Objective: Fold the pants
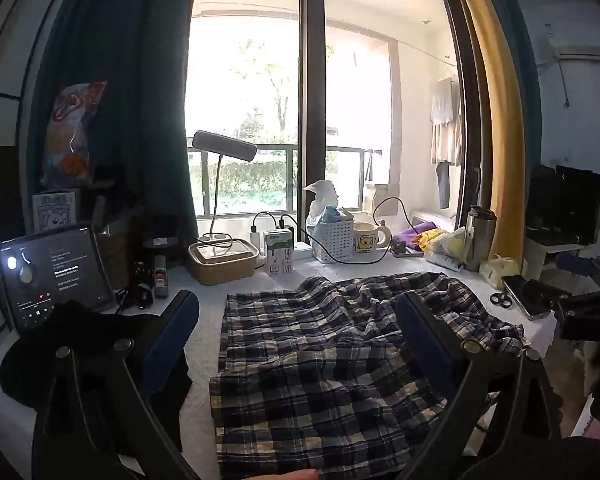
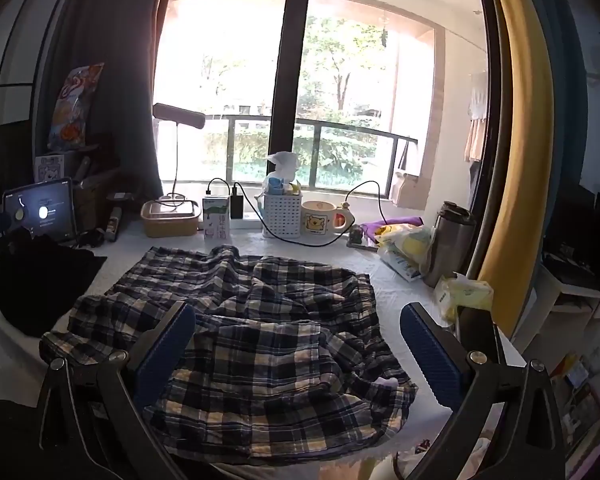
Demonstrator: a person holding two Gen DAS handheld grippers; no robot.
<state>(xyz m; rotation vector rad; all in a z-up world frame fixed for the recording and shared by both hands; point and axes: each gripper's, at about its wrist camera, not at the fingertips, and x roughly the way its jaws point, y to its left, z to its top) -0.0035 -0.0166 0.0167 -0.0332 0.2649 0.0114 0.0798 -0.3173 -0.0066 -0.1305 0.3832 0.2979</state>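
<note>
The table [image 2: 384, 288] is carrying the plaid pants [image 2: 244, 332], which are lying rumpled across the middle and lower part of both frames, their long axis seemingly running left to right. Both tools are hovering over the near edge, tilting slightly downward: the left tool [image 1: 296, 328] and right tool [image 2: 298, 334] are each standing wide apart, gripping nothing.

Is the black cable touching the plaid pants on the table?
Apart. In the right wrist view the black cable loops past the white basket, and a strip of bare white table separates it from the plaid pants.
</note>
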